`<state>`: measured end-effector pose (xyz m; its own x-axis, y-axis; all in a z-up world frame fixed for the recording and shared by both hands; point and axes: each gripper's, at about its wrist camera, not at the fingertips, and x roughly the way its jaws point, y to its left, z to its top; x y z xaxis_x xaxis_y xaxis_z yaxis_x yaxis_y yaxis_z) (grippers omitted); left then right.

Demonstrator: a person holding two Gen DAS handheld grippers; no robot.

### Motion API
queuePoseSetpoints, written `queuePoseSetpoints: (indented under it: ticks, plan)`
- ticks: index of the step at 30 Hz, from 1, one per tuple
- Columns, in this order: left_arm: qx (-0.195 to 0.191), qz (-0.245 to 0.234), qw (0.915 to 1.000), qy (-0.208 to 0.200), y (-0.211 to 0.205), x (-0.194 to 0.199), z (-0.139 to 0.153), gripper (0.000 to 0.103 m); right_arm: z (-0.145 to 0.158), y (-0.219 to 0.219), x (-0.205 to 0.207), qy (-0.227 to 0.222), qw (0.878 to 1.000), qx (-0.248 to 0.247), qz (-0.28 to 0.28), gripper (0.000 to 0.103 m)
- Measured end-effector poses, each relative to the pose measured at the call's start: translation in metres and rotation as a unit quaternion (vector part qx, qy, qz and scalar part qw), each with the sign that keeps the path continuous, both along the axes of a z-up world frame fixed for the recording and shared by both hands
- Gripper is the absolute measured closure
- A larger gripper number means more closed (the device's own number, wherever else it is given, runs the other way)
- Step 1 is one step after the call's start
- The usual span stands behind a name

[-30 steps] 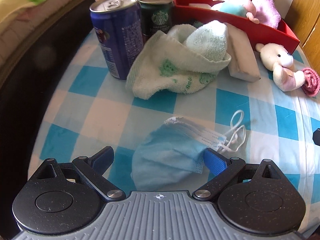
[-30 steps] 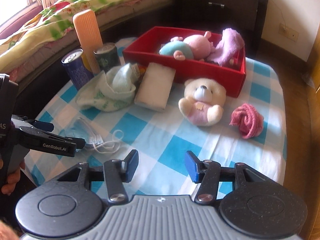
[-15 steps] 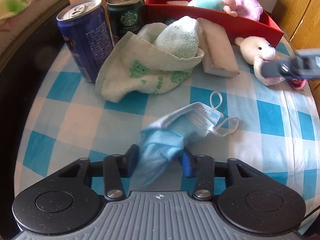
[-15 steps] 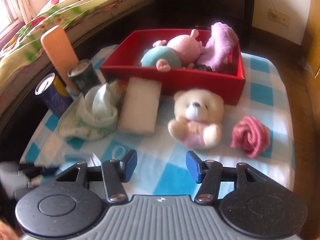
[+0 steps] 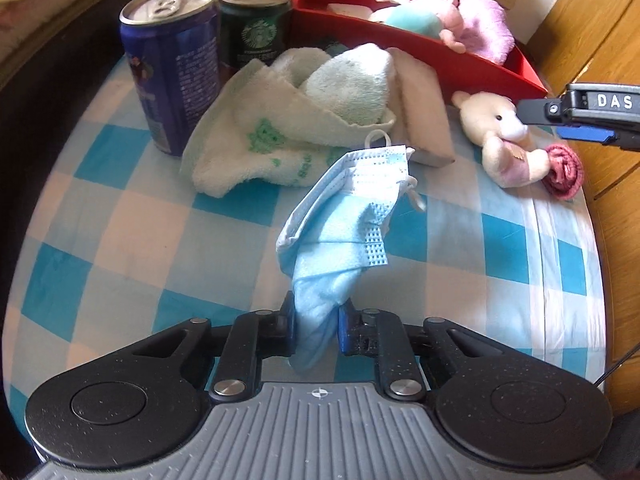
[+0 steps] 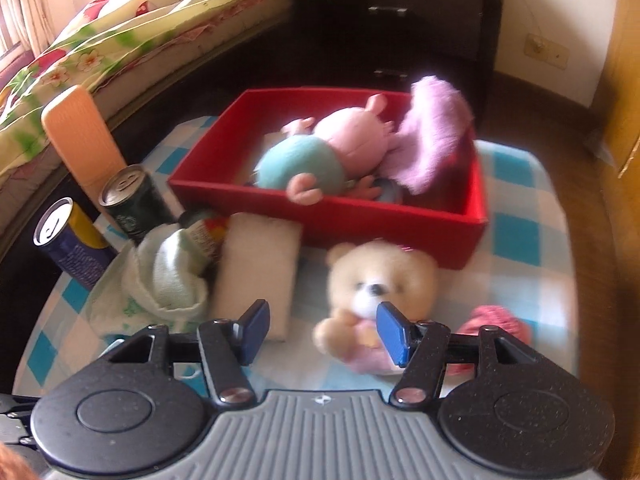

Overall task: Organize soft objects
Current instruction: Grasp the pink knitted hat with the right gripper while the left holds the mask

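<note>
The open red rectangular box at the far side holds a pink-and-teal plush toy and a lilac fluffy cloth. The left tongs have closed on the crumpled blue face mask, held near the middle above the checked surface. The right tongs have just been widening, nothing between them, the cream teddy bear beyond.

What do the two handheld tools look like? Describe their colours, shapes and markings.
Left tool and right tool match: ribbed grey body with a small compass-like mark, two round speckled black discs, black linkage arms with silver pivots, blue finger pads. Seen sideways, the right tool shows white "DAS" lettering.

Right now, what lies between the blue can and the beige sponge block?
The crumpled white-green towel lies between the blue can and the sponge block, touching the block; the left wrist view shows it.
</note>
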<state>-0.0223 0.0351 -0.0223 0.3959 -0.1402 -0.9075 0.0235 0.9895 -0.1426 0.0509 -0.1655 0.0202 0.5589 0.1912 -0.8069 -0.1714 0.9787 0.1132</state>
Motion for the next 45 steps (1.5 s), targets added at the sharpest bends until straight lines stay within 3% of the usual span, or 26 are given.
queuePoseSetpoints:
  ticks: [7,11,19,23,31,34,40,45]
  plan:
    - [-0.013,-0.002,0.9999,0.0,-0.006,0.005,0.001,0.086,-0.003,-0.058,0.005,0.008,0.998,-0.015,-0.067,0.063]
    - [-0.017,-0.012,0.9998,-0.003,-0.011,0.006,0.001,0.086,-0.005,-0.08,0.005,0.021,0.994,0.02,-0.104,0.063]
    - [-0.028,-0.018,0.9994,0.002,-0.012,0.006,0.0,0.086,-0.027,-0.085,0.019,0.038,0.99,-0.015,-0.133,0.063]
    - [-0.031,-0.013,0.9994,0.003,-0.008,0.005,0.0,0.086,-0.027,-0.085,0.019,0.041,0.99,-0.007,-0.133,0.063]
    - [-0.037,0.001,0.9993,0.006,0.003,0.004,-0.001,0.086,-0.014,-0.07,0.017,0.013,0.992,-0.007,-0.126,0.063]
    - [-0.041,0.005,0.9991,0.008,0.005,0.004,-0.001,0.086,-0.007,-0.055,0.015,-0.008,0.995,-0.024,-0.099,0.063]
    - [-0.045,-0.004,0.999,0.004,-0.001,0.003,0.003,0.086,-0.033,-0.067,0.022,0.032,0.991,-0.045,-0.124,0.063]
    - [-0.044,-0.008,0.999,0.007,-0.005,0.005,0.002,0.086,-0.056,-0.084,0.03,0.063,0.986,-0.025,-0.15,0.063]
